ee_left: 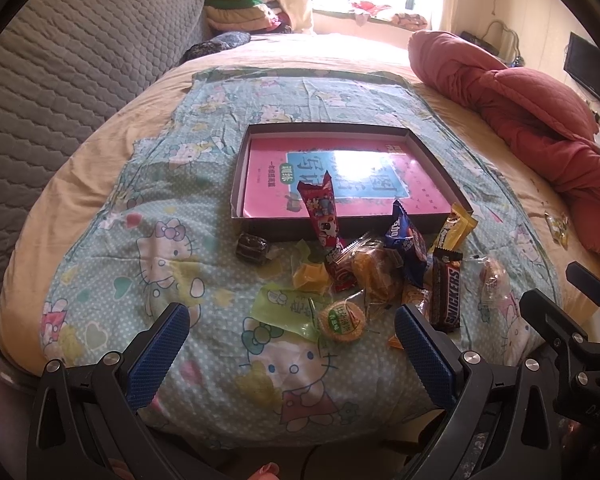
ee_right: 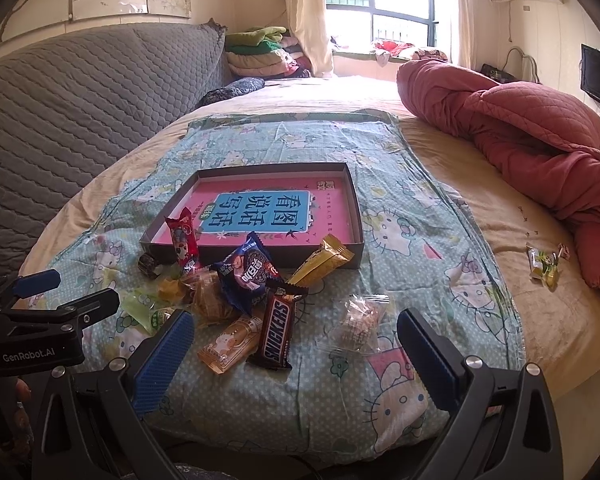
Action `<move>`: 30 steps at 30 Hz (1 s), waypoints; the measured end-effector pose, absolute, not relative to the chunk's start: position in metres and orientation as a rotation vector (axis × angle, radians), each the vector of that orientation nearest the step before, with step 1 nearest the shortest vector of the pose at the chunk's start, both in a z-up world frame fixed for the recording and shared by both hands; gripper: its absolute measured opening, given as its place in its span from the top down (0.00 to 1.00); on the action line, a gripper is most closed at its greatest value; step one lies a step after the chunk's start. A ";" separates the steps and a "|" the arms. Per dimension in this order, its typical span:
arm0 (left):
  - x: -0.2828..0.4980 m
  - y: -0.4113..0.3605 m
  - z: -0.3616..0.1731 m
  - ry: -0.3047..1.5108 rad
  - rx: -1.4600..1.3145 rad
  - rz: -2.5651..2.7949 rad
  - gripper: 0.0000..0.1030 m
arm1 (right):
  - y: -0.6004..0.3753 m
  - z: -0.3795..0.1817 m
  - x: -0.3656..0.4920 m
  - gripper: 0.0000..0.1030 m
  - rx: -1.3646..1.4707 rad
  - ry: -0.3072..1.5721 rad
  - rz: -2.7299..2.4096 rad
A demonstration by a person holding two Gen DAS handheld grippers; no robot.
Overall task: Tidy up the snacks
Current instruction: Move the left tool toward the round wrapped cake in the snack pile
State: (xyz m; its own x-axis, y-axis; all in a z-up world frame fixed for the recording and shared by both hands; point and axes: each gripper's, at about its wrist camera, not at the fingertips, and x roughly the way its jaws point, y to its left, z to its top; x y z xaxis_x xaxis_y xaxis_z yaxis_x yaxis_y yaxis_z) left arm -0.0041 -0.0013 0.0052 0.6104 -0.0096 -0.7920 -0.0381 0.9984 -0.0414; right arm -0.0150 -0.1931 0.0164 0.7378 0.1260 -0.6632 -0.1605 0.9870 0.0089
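Both tools hover low over the near edge of the bed [ee_right: 460, 152], jaws spread wide and empty: left tool [ee_left: 290, 334], right tool [ee_right: 296, 340]. Just ahead lies the snack pile [ee_right: 240, 292], touching the shallow box [ee_right: 356, 216]. Only the right view shows what may be candy [ee_right: 544, 266] clearly, beside the red quilt [ee_right: 540, 136].

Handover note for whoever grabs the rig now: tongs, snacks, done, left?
Left tongs: open, empty, hovering near the round biscuit pack.
Right tongs: open, empty, over the Snickers bar and clear-wrapped pastry.
Snacks: piled on the cartoon cloth in front of the shallow box; the red stick pack and gold bar lean on its front wall. A stray candy lies by the red quilt.
Done: nothing fully in the box.
Left: everything.
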 end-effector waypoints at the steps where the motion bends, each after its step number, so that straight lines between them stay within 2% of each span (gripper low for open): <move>1: -0.004 -0.001 0.005 0.915 -0.057 0.016 0.01 | -0.193 0.016 -0.015 0.01 -0.051 0.720 0.156; 11: -0.002 0.006 -0.002 0.948 -0.074 -0.011 0.01 | -0.196 0.016 -0.014 0.01 -0.034 0.675 0.153; 24: 0.001 0.034 -0.027 1.059 -0.182 -0.034 0.01 | -0.215 0.006 -0.005 0.01 0.075 0.752 0.143; 30: 0.004 0.014 -0.026 1.044 -0.126 -0.127 0.01 | -0.224 -0.001 0.002 0.01 0.128 0.791 0.133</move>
